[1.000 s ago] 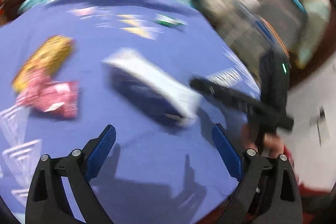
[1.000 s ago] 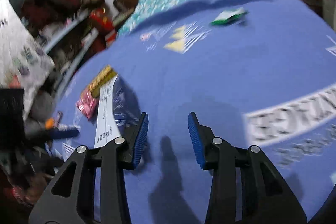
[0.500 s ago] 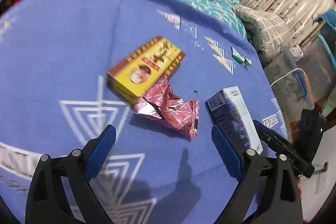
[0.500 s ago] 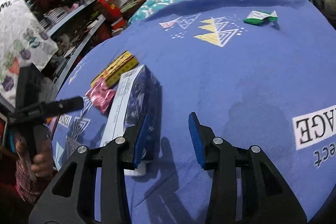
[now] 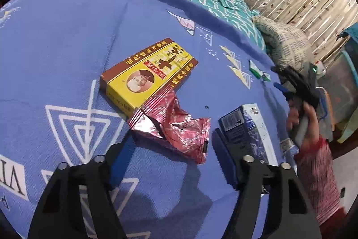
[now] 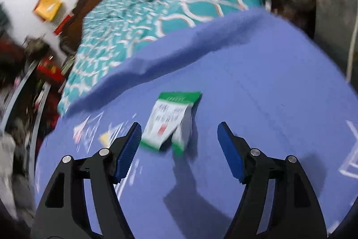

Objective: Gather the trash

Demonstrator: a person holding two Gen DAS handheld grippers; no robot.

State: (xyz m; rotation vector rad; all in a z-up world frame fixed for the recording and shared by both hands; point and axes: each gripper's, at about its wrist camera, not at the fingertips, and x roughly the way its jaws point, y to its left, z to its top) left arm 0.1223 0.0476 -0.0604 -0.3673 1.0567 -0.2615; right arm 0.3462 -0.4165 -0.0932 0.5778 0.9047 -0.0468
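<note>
Left hand-held gripper point(image 5: 172, 149): jaws have just been narrowing, not yet gripping; pink wrapper point(image 5: 172, 124) lies between the fingertips, ready to be pinched.
Yellow box point(image 5: 147, 75): just beyond the wrapper, touching it.
Blue carton point(image 5: 248, 127): beside the right finger.
Right hand-held gripper point(image 6: 179, 149): jaws have just been widening, empty; likely to straddle the green packet point(image 6: 172, 120) just ahead.
Surface: blue bedspread point(image 5: 67, 37).
</note>
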